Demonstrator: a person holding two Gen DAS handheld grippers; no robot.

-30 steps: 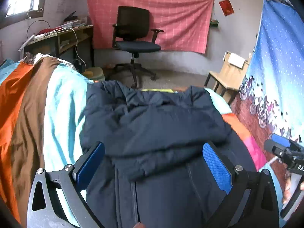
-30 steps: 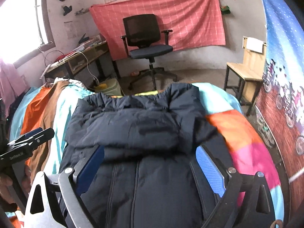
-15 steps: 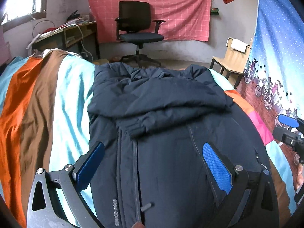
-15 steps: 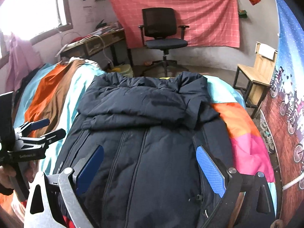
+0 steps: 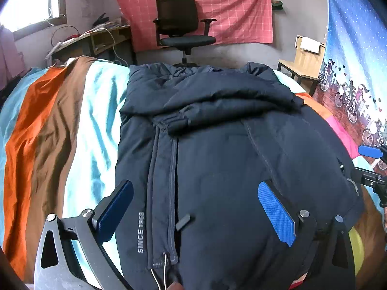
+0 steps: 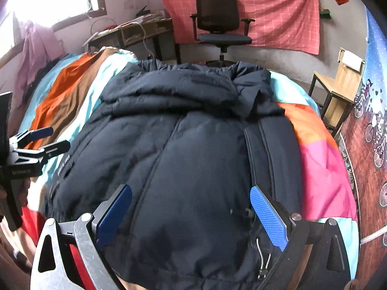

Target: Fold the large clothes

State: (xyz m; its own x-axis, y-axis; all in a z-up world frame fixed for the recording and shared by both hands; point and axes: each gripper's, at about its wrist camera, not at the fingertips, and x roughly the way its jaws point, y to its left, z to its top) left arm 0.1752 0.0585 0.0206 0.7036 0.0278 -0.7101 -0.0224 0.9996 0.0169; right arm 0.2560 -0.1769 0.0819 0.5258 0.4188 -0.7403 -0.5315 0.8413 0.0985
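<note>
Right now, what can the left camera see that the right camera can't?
Only the left camera shows the white SINCE lettering clearly, and the right claw at its edge. Only the right camera shows the pink cloth by the window, and the left claw. Both show the dark jacket on the striped bedspread, and the office chair.

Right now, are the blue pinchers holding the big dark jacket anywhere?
No. The left gripper and right gripper are both wide open above the jacket, near its bottom hem. Nothing is pinched.
</note>
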